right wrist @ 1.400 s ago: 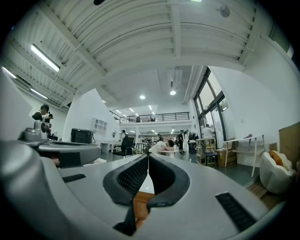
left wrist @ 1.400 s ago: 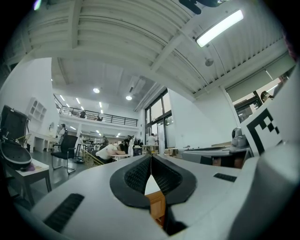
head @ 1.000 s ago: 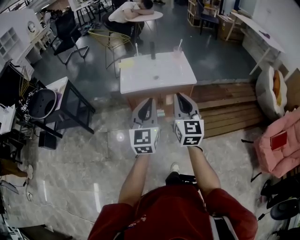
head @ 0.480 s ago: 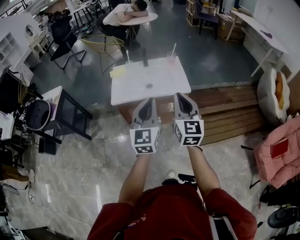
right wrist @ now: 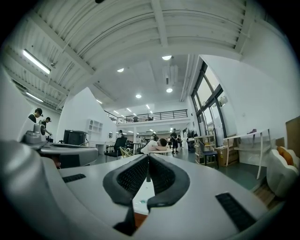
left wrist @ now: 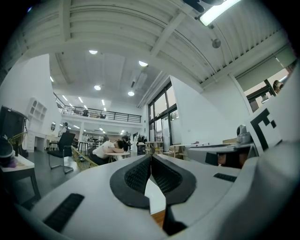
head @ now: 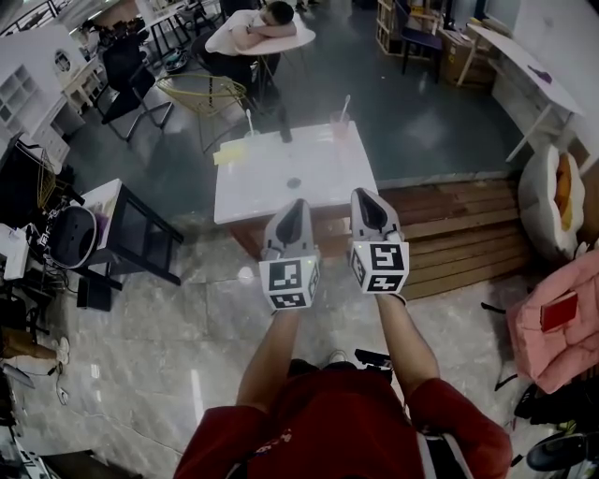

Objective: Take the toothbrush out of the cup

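Note:
A pinkish cup (head: 339,123) with a pale toothbrush (head: 345,104) sticking out stands at the far right edge of the white table (head: 318,192). A second clear cup (head: 251,134) holding a thin stick stands at the far left edge. In the head view my left gripper (head: 299,203) and right gripper (head: 364,194) hover side by side over the table's near edge, well short of both cups. Both are shut with nothing between the pads. The left gripper view shows the left gripper (left wrist: 151,157) with its jaws pressed together. The right gripper (right wrist: 148,157) looks the same in its own view.
A dark upright object (head: 284,134), a yellow note (head: 227,154) and a small round thing (head: 294,183) lie on the table. A wooden platform (head: 459,224) is to the right, a black side table (head: 140,229) to the left. A person (head: 262,23) slumps over a round table beyond.
In the head view the table has slid left and a little down, so its near edge now lies under the gripper tips. Both grippers stay shut and level.

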The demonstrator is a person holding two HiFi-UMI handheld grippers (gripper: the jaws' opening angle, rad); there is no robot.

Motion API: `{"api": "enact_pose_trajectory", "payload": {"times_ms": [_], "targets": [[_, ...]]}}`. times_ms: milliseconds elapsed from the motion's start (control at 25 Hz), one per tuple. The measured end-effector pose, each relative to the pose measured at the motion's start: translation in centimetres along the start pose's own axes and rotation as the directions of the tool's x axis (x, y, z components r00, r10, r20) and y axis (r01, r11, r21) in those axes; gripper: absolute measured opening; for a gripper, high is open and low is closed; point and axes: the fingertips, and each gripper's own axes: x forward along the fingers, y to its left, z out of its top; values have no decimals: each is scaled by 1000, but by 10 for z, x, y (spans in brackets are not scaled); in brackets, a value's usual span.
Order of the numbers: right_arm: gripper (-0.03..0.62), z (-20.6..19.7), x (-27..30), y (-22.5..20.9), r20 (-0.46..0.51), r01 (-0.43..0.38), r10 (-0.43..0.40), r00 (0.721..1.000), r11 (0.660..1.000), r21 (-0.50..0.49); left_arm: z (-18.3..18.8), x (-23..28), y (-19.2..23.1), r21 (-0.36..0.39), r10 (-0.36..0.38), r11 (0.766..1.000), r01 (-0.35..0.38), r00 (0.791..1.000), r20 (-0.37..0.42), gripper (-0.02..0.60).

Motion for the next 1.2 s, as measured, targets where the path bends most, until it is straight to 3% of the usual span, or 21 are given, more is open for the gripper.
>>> {"api": "enact_pose_trajectory", "payload": {"times_ms": [360,1200], "targets": [[29,-12,44,3,-12,4,-4,1000,1000,-11,-11,35,27,-11,-14,1000,14,1000,-1,29],[29,-13,198,52,-12,16,-17,1000,997,-79,-12,129,160,-51,-30,998,33,998,46,29]]}}
